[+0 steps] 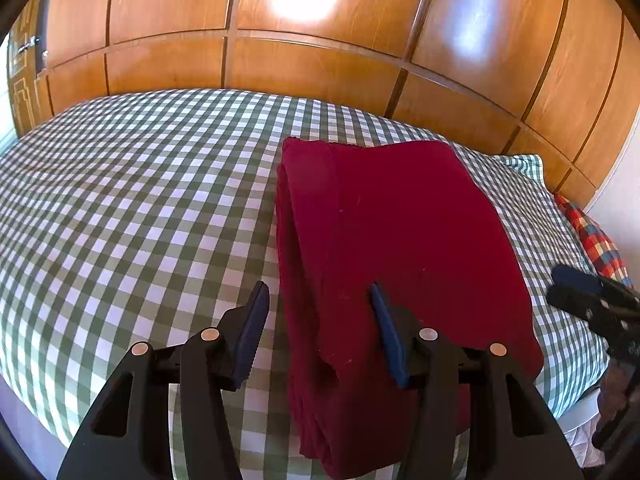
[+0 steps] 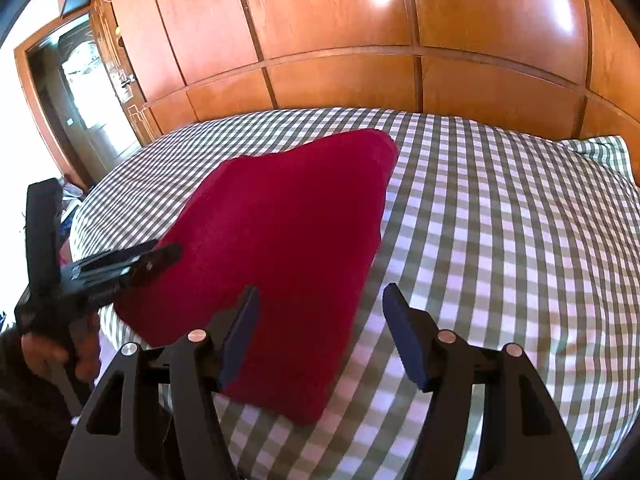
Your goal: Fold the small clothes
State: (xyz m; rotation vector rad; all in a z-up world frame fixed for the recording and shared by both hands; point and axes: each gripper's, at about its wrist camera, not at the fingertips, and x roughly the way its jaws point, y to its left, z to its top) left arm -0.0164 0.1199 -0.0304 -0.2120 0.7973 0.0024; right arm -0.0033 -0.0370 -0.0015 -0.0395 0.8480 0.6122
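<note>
A dark red garment (image 1: 400, 240) lies folded into a long thick rectangle on the green-and-white checked bed sheet (image 1: 140, 200). My left gripper (image 1: 319, 292) hovers open above the garment's near left edge; its right finger is over the cloth, its left finger over the sheet, and neither pad presses on anything. In the right wrist view the garment (image 2: 288, 216) sits left of centre, and my right gripper (image 2: 321, 292) stands open above its near right edge with nothing held. Each gripper also shows in the other's view: the right gripper (image 1: 564, 285) and the left gripper (image 2: 164, 251), which a hand holds.
A glossy wooden wardrobe (image 1: 320, 60) runs behind the bed. A checked pillow (image 1: 524, 164) and a red, blue and yellow plaid cloth (image 1: 596, 240) lie at the right end. A doorway (image 2: 88, 100) opens at the far left. The bed's near edge drops off beside both grippers.
</note>
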